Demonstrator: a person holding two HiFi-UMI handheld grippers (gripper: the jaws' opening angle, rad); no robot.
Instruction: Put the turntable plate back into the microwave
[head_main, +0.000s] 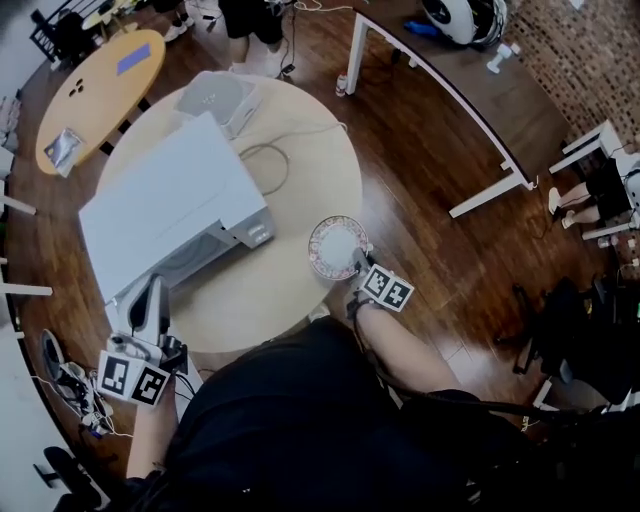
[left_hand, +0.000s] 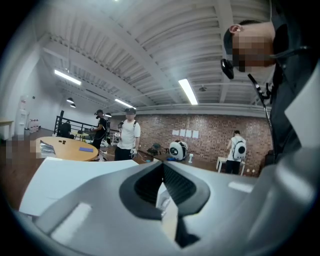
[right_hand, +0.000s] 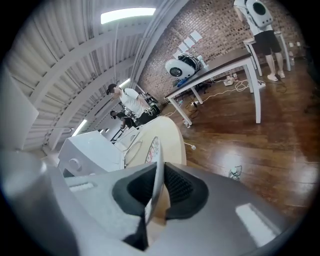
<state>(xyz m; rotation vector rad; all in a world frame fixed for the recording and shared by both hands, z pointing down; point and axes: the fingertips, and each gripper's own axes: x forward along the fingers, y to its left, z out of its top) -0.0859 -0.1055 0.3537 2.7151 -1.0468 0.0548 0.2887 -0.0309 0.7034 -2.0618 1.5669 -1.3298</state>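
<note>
No legible text, label or number anywhere.

Bright ceiling strip lights (left_hand: 188, 91), glare on glossy floor (right_hand: 260, 145), fisheye bending, dark vignetted corners

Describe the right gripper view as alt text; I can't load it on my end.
The right gripper has its jaws clamped on the rim of the turntable plate, seen edge-on. Beyond it lie the round table and, to the left, the white microwave, with wooden floor on the right.
</note>
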